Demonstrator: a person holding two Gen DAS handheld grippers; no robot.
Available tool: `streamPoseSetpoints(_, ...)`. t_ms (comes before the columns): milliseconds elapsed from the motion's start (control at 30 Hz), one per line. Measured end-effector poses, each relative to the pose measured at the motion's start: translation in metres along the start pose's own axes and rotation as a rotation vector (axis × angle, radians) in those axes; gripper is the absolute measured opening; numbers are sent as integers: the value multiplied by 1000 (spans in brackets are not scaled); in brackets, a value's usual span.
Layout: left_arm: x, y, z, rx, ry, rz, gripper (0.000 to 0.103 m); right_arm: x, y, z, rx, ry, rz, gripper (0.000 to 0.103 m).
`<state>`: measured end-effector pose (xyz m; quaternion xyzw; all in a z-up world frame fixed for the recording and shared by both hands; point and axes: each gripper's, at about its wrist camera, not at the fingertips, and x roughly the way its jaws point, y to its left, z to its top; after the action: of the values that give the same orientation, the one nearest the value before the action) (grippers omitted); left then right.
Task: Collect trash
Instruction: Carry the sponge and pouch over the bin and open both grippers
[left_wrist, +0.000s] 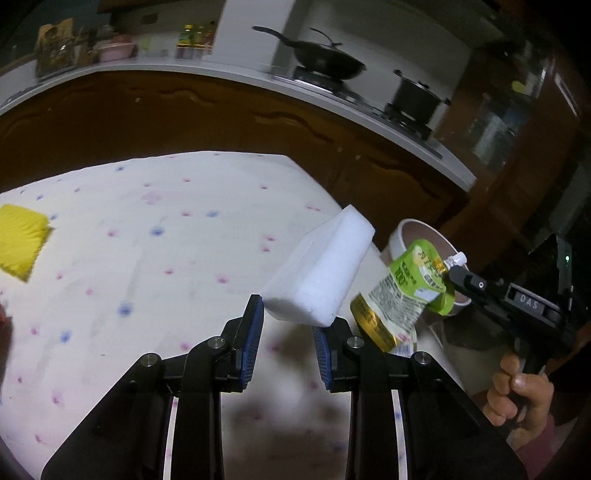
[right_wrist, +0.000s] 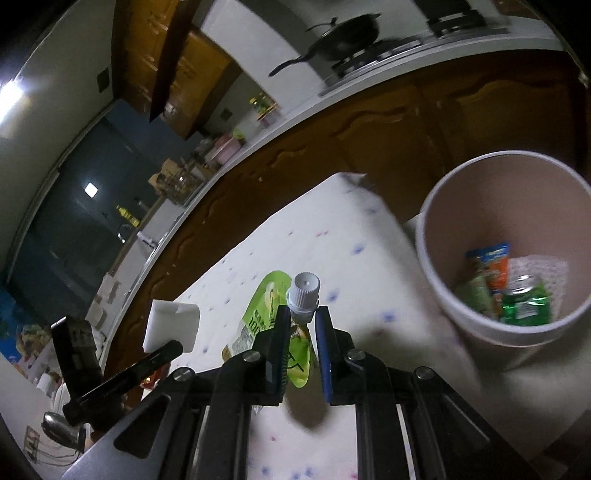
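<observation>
My left gripper (left_wrist: 288, 325) tilts downward, jaws narrowed and clamped; my right gripper (right_wrist: 301, 328) does likewise – my hand (left_wrist: 517, 391) wraps its handle.

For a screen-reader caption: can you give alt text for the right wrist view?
The right hand-held gripper grips a green pouch by its capped spout above a flowered tablecloth. At right, a bin holds wrappers and a green can; at left, the other gripper holds a white block.
</observation>
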<state>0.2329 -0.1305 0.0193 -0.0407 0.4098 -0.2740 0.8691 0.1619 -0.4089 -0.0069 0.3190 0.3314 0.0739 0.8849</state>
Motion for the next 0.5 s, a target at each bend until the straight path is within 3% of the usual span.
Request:
streamPoseSetpoints(333, 13, -55, 2, 79, 14, -54, 25, -51, -37, 8, 28, -86, -46, 10)
streamPoseSetpoints(400, 16, -63, 3, 86, 18, -63, 25, -56, -40, 10, 25, -90, -50, 1)
streamPoseSetpoints(500, 19, -71, 4, 95, 22, -65, 25, -61, -44, 9, 24, -90, -47, 1)
